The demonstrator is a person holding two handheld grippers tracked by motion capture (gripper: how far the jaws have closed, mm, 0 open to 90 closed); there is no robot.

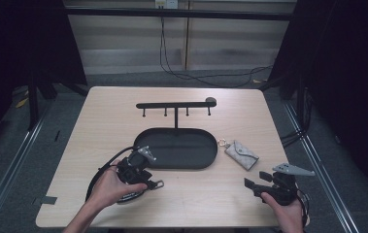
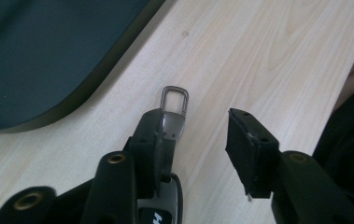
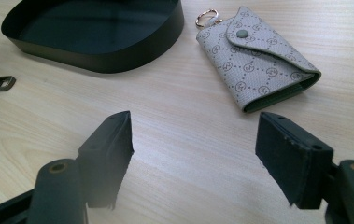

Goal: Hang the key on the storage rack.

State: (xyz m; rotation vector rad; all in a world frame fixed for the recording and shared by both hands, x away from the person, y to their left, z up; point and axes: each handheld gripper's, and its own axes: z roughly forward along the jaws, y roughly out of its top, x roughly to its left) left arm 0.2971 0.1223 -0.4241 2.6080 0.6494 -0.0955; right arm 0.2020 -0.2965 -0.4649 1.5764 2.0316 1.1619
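Where jaws overlap, key fob [image 2: 171, 126] half-hidden.

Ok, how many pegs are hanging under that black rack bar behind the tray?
4, in a row under the rack bar: near its left end, left of the post, right of it, near the right end.

Key fob [image 2: 172, 122] (metal loop) on table.
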